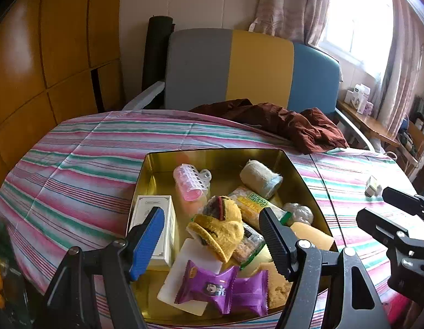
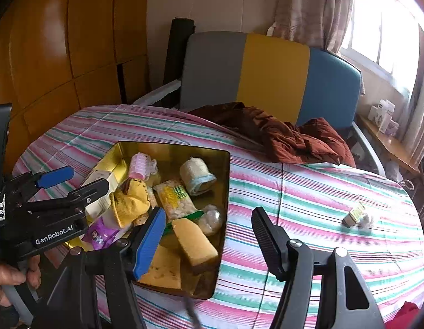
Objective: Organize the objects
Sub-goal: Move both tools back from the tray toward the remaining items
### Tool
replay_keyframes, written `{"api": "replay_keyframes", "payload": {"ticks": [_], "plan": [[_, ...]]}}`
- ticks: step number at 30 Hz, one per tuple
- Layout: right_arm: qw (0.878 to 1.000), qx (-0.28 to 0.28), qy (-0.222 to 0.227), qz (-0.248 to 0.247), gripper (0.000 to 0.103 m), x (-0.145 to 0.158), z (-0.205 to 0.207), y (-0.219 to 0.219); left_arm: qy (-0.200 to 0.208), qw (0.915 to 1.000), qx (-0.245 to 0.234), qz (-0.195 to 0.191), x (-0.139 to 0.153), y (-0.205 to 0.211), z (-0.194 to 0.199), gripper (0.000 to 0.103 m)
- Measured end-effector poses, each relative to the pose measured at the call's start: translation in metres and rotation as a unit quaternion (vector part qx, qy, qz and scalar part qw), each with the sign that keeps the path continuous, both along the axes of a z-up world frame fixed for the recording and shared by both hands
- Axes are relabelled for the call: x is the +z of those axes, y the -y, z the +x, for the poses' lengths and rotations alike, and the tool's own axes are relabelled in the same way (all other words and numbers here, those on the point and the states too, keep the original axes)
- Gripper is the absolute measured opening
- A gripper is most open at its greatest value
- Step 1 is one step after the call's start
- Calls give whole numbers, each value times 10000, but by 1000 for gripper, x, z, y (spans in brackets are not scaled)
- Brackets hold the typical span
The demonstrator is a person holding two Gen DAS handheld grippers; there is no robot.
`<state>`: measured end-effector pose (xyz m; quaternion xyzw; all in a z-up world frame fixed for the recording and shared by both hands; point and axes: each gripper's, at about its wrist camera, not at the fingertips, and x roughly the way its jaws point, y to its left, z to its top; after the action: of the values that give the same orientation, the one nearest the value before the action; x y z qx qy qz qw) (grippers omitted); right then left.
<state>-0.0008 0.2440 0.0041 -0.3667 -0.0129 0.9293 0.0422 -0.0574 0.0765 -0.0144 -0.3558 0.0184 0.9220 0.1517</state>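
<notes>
A gold tin [image 1: 212, 154] on the striped tablecloth holds several items: a pink hair roller [image 1: 188, 182], a bandage roll [image 1: 260, 178], a yellow plush piece [image 1: 225, 227], purple snack packets [image 1: 212, 285] and a white box [image 1: 154, 208]. My left gripper [image 1: 209, 241] hovers over the tin's near side, open, with nothing between its pads. My right gripper [image 2: 209, 242] is open and empty at the tin's [image 2: 225, 181] right edge. From the right wrist view, the left gripper [image 2: 74, 182] is at the tin's left side. A small box [image 2: 354, 213] lies alone on the cloth, far right.
A brown garment [image 1: 288, 123] lies at the table's far edge, in front of a grey, yellow and blue chair back [image 1: 255, 68]. Wooden cabinets [image 1: 47, 54] stand on the left. On the right, a shelf of boxes [image 1: 360, 98] sits under the window. A hand [image 2: 8, 277] grips the left gripper's handle.
</notes>
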Motion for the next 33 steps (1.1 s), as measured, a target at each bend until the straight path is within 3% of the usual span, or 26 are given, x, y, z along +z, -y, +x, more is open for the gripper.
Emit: {"api": "replay_keyframes", "payload": {"ticks": [20, 26, 33], "plan": [[9995, -304, 105, -14, 66, -10, -2, -35, 18, 9992, -329, -239, -2, -33, -2, 72], [9925, -922, 582, -552, 66, -29, -11, -111, -28, 9978, -600, -275, 1, -56, -5, 75], [9590, -2441, 931, -1097, 66, -53, -1, -253, 20, 9931, -1137, -297, 0, -99, -3, 75]]}}
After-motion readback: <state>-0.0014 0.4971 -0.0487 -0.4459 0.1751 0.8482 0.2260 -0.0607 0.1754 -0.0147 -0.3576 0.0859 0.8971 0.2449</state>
